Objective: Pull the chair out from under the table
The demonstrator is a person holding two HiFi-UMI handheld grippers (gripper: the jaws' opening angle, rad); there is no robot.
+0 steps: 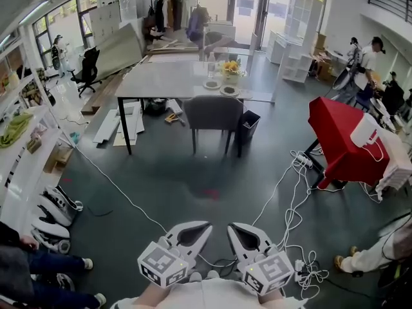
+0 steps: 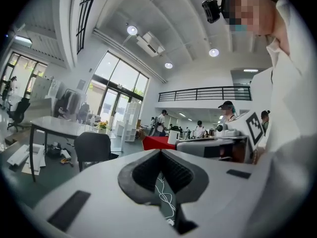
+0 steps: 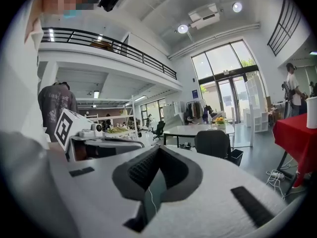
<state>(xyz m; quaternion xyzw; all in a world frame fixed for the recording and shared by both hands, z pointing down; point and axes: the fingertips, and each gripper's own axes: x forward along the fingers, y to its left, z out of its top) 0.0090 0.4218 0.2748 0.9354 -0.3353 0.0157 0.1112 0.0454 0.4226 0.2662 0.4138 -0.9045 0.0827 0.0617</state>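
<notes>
Chair [image 1: 213,116] tucked at table [image 1: 161,81], well apart from left gripper [image 1: 201,226] and right gripper [image 1: 235,228], both closed, empty; advised: approach, open, clasp its top edge, draw straight out.

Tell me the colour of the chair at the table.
Dark grey chair; head view shows it best.

Matt grey cloth chair [image 1: 214,114], smooth pale tabletop [image 1: 167,79]; glossy dark floor [image 1: 193,185], red cloth cover [image 1: 338,134]
</notes>
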